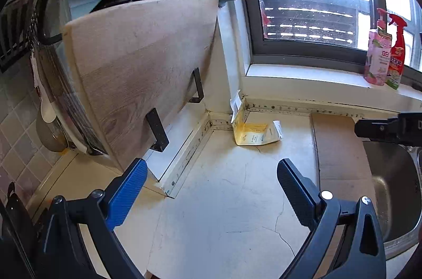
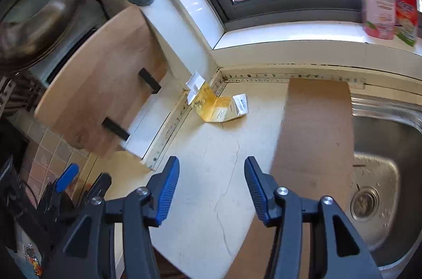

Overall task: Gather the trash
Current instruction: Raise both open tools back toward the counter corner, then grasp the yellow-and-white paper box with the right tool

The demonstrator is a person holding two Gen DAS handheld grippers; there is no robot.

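Left gripper (image 1: 211, 173): released, fingers spread wide, nothing between them, low centre of frame above the cracked countertop (image 1: 224, 200). Right gripper (image 2: 212, 181): released too, empty. Flattened yellow carton (image 1: 252, 134) lies mid-frame in the counter's back corner, one end propped against the wall, near the cardboard sheet (image 1: 340, 152).

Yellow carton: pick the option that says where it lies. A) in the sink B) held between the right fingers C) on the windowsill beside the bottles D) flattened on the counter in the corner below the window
D: the yellow carton lies flattened on the counter in the corner, one end propped against the wall, well ahead of both open grippers and touching neither.
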